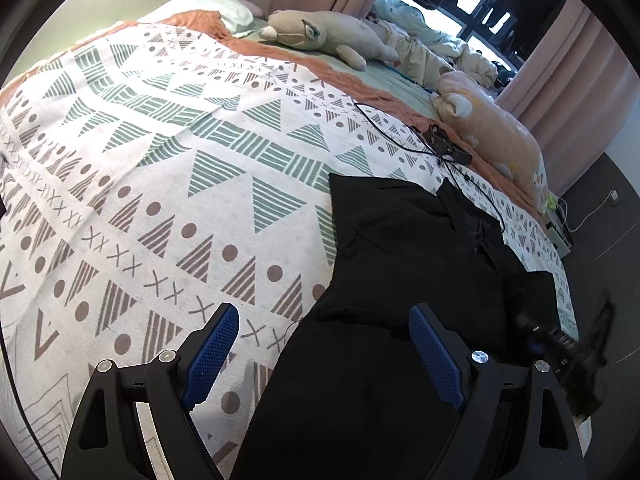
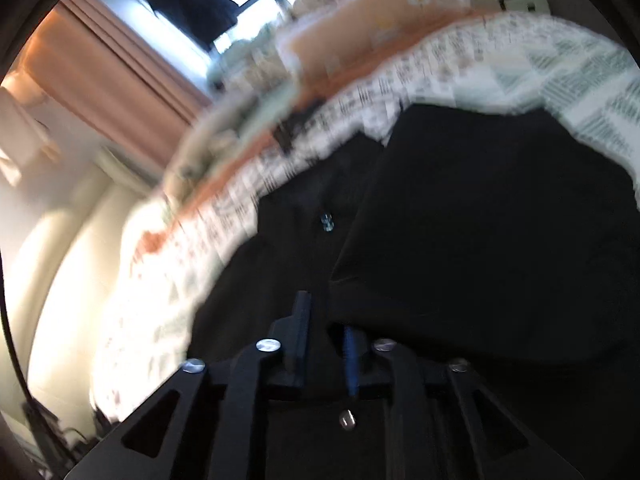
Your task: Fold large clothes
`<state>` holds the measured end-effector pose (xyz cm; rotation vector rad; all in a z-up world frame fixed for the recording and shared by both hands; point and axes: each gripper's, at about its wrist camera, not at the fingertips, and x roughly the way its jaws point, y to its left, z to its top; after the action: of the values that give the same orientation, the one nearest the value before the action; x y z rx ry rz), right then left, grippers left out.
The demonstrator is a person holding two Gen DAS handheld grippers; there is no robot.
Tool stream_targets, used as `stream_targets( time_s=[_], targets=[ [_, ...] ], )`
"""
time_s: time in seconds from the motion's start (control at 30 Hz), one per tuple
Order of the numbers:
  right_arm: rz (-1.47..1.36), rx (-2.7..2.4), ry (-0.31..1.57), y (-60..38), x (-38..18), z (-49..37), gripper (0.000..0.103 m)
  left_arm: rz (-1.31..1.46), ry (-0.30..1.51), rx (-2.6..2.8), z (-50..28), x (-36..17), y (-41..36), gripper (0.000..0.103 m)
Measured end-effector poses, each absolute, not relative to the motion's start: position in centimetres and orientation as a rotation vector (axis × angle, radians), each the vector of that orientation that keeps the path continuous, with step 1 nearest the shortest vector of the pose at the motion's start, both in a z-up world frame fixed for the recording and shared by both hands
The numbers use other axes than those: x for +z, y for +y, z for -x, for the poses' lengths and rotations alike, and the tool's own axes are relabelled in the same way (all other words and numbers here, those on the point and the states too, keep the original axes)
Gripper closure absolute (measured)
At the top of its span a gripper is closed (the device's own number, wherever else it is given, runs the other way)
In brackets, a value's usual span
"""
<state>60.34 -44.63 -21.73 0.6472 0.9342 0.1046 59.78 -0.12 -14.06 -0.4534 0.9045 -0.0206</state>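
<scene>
A large black collared garment lies on the patterned bedspread near the bed's right edge, one side folded over its middle. My left gripper hovers open over the garment's lower left edge, its blue pads wide apart and holding nothing. The right gripper shows blurred at the garment's right side. In the right wrist view, which is motion-blurred, the right gripper has its fingers close together on a fold of the black garment.
Two plush toys lie along the far side of the bed. A small black device with thin cables sits just beyond the garment. Pink curtains, dark floor and a box with wires are at right.
</scene>
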Motion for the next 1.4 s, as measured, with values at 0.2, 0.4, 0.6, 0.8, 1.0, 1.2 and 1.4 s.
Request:
stream_targets(
  time_s=[0.2,0.4,0.6,0.8,1.0,1.2,1.4],
  targets=[
    [-0.816,0.103,0.943,-48.1,-23.1,-57.4,0.045,0.428,0.906,-0.038,-59.9,-13.8,-1.5,0.016],
    [-0.920,-0.028,0.911,-53.8,-23.1,-53.0,0.037,0.400,0.906,-0.040,-59.6,-13.8,-2.8,0.016],
    [-0.820,-0.186,0.925,-58.4,-23.3,-52.2,0.038,0.432,0.911,-0.010,-61.6,-14.4,-3.7,0.016],
    [-0.781,-0.190,0.935,-58.6,-23.6,-52.5,0.038,0.383,0.953,-0.020,-62.1,-16.0,-5.3,0.016],
    [-0.774,-0.286,0.918,-60.0,-22.5,-51.2,0.037,0.374,0.964,-0.007,-62.3,-16.6,-5.0,0.016],
    [-0.748,-0.262,0.927,-59.8,-23.5,-52.1,0.037,0.374,0.955,0.008,-62.2,-16.4,-4.4,0.016],
    [-0.577,-0.233,0.962,-57.2,-23.8,-54.0,0.066,0.371,0.930,0.018,-61.7,-15.4,-4.1,0.016]
  ],
)
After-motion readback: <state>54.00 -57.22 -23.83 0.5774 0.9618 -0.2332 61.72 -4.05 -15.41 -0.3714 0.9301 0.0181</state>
